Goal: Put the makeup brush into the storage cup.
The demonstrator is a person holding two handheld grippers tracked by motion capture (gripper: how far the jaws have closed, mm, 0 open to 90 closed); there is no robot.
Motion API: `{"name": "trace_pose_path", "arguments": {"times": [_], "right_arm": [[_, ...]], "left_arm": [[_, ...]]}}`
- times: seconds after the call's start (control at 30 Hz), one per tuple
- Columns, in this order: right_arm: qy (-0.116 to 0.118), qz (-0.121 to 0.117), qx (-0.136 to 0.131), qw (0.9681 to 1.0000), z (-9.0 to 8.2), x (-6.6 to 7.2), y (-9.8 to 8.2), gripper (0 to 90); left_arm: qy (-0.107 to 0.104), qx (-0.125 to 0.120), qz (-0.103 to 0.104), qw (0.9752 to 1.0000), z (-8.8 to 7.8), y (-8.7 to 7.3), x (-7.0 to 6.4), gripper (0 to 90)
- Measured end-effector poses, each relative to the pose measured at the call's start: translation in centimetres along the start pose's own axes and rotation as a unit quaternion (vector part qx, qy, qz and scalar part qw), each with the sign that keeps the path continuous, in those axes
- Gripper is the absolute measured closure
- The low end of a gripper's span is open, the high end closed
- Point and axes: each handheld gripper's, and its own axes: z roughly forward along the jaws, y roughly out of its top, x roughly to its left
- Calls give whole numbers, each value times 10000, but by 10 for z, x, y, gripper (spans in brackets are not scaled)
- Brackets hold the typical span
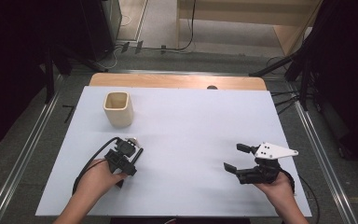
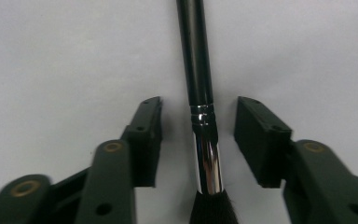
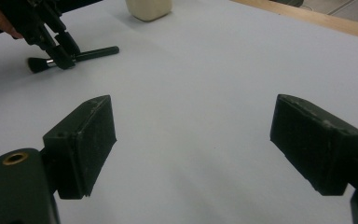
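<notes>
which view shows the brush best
The left gripper view: the brush lies on the white sheet between the left gripper's jaws, handle, silver ferrule and bristles sharp. The right gripper view shows it small and far off. In the high view just its handle peeks out beside the gripper.

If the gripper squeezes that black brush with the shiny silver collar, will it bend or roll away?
The black makeup brush with the silver collar lies flat on the white table between the left gripper jaws, not yet pinched. Its handle looks round and straight, so a nudge would probably roll it. The handle seems stiff and should not bend; only the dark bristles look floppy. The glossy collar may be slippery.
</notes>
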Motion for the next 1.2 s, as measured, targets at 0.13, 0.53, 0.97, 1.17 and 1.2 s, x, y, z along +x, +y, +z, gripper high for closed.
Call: {"name": "trace_pose_path", "arguments": {"times": [0.13, 0.53, 0.97, 1.17, 1.2], "right_arm": [[-10, 6, 6, 10000, 0, 0, 0, 150], [10, -15, 31, 10000, 1, 1, 0, 150], [29, -11, 38, 10000, 1, 1, 0, 150], [-6, 35, -17, 10000, 2, 1, 0, 150], [-11, 68, -12, 10000, 2, 1, 0, 149]], "left_arm": [[-34, 42, -29, 10000, -1, 0, -1, 666], [-181, 50, -106, 9998, -1, 0, 5, 789], [-512, -354, -104, 9980, -14, -1, 11, 792], [-577, -715, -125, 9957, -26, -4, 15, 792], [-579, -855, -126, 9946, -29, -4, 16, 792]]}}
